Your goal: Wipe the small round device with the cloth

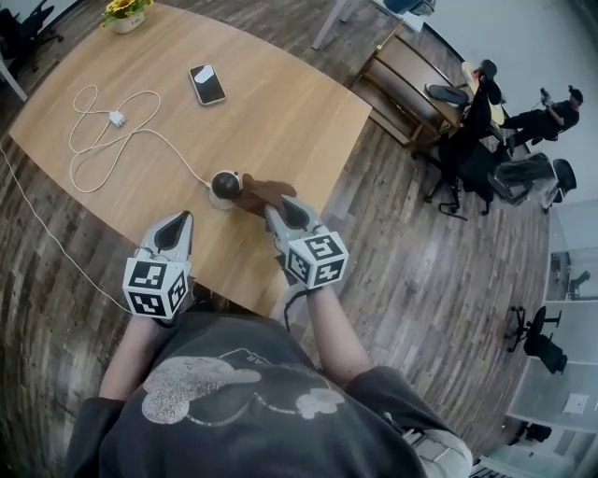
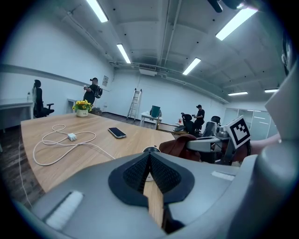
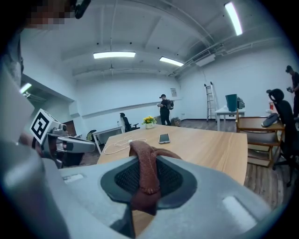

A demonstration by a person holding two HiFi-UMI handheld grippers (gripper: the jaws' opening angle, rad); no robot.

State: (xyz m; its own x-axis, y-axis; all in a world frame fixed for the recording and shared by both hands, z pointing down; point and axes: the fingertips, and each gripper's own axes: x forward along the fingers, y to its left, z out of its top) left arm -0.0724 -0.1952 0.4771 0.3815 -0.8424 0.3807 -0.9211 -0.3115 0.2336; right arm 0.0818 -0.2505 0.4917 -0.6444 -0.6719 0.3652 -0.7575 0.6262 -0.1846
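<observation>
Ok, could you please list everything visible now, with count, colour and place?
table: one, light wood, centre
small round device: one, dark, near table edge
cloth: one, brown, beside the device
phone: one, dark, far side of table
cable with plug: one, white, looped at table's left
flower pot: one, yellow flowers, far corner
people: two, dark clothes, right background
left gripper: grey, jaws together, empty
right gripper: grey, clamped on cloth

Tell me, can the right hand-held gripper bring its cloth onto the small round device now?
Probably yes. The right hand-held gripper is shut on the cloth, whose far end lies beside the small round device; nothing stands between, and the left hand-held gripper hangs aside.
</observation>
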